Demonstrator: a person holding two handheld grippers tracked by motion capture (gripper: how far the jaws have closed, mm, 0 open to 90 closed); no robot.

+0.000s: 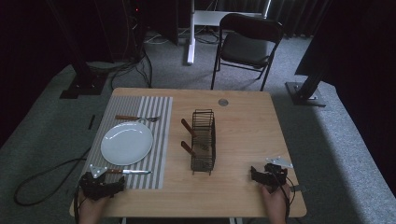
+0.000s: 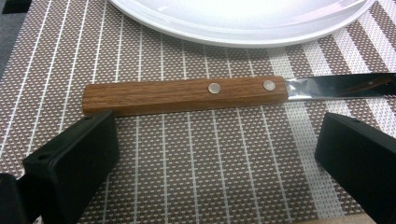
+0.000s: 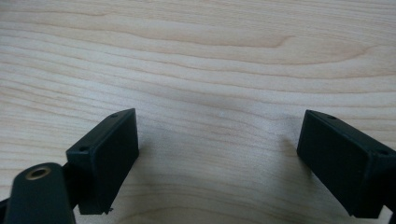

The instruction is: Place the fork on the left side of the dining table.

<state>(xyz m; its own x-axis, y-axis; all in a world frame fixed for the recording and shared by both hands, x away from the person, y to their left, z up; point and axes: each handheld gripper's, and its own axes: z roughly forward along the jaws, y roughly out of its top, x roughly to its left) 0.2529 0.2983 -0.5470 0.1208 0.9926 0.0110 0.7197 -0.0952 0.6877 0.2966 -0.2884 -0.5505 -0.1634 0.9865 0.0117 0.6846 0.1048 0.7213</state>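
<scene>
A: Lying flat on the striped placemat (image 1: 159,140), the knife (image 2: 187,95) sits just in front of the left gripper (image 2: 217,154). Wooden handle with two rivets, blade running off to the right in the left gripper view.

B: Contact with the gripper?

A: None. Jaws spread wide, nothing between them, tips resting short of the handle. The near left jaw comes close to the handle's butt end; I cannot tell whether it touches.

B: Position on the table?

A: High view: knife (image 1: 128,171) along the near edge of the placemat, just below the white plate (image 1: 127,143). Left gripper (image 1: 100,185) at the near left corner of the table (image 1: 243,121), held by a hand (image 1: 91,210).

B: Far side of the plate?

A: A fork (image 1: 137,118), also wooden-handled, on the mat.

B: Right side?

A: Right gripper (image 3: 217,161) over bare wood, jaws wide apart, nothing in them. High view puts it (image 1: 270,176) at the near right, well apart from the knife.

B: Between them?

A: A black wire rack (image 1: 203,140) at mid-table, two wooden handles sticking out of its left side.
</scene>
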